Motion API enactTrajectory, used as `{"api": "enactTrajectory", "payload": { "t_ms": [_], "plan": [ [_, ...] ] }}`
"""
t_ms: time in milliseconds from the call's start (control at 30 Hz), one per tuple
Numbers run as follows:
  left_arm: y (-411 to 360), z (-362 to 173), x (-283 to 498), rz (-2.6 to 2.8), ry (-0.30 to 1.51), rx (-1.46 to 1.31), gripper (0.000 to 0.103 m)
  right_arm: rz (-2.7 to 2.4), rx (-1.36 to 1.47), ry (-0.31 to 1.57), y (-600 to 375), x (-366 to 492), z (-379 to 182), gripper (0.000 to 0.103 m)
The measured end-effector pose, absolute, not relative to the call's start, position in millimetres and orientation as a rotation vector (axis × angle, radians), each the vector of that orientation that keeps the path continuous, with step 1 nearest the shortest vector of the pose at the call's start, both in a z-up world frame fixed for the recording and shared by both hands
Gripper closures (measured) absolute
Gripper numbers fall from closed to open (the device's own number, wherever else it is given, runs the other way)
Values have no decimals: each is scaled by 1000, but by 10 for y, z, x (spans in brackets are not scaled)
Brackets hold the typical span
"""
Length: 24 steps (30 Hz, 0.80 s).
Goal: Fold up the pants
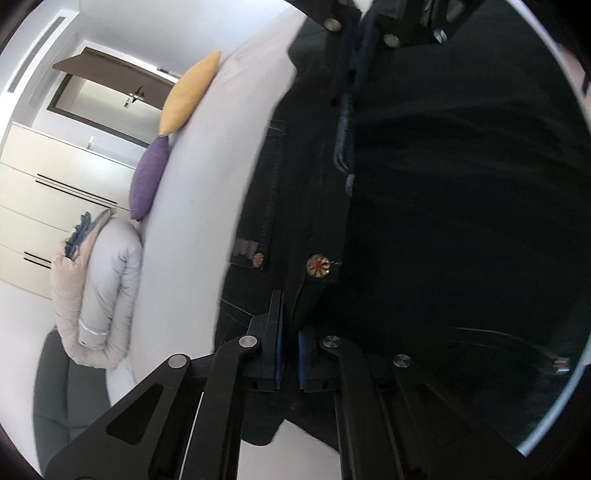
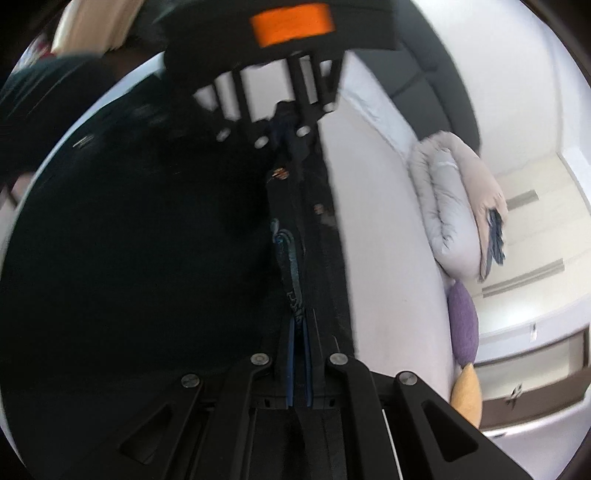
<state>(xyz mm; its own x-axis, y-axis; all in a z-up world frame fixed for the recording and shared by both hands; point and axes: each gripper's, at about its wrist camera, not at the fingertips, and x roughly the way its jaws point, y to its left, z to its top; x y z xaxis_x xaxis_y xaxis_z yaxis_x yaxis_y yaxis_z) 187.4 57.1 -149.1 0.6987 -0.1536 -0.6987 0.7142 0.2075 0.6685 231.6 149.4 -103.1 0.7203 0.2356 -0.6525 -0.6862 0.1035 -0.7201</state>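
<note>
Left gripper (image 1: 290,314): your black jaws with blue pads are clamped on the waistband edge of the pants (image 1: 424,206), dark cloth pinched between them.
Right gripper (image 2: 298,332): yours too is clenched tight, with a thin fold of the same waistband caught between its blue pads.
Pants: black denim, heavy and matte, with pale topstitching along the seams; you have them stretched taut between the two grippers above the bed (image 1: 199,177).
Button (image 1: 318,265): round metal with a reddish star pattern, sitting just beyond your left jaws; a smaller rivet (image 1: 258,259) shows beside it.
Opposite tool: in your right view the left gripper (image 2: 284,122) faces you, black linkage bars, silver pins and an orange patch (image 2: 291,23) on its body.
Bed: smooth white sheet, curving under the denim.
Duvet (image 1: 99,295): puffy quilted roll, pale grey and beige, at the bed's edge.
Cushions: a purple (image 1: 149,177) and a yellow cushion (image 1: 190,92), both lens-shaped with a woven look, stand on the far side.
Far wall: cream drawers (image 1: 48,192) with slim dark handles, and a brown-framed door (image 1: 110,92).
</note>
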Motion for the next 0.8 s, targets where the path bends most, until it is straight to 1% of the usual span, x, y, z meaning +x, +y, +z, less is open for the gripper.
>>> {"api": "enactTrajectory", "payload": {
  "t_ms": [233,433,600,800],
  "plan": [
    [544,-1628,1736,-691,594,1219,99,709,-1547,379,1648,1768,-1430,98],
    [578,-1538,1766,-743,641,1197,99,742,-1682,340,1769,1366,-1504,98],
    [498,-1553,1871,-784,675,1217,99,785,-1729,340,1840,1062,-1570,98],
    [471,-1443,2063,-814,706,1225,99,790,-1734,347,1956,980,-1488,98]
  ]
}}
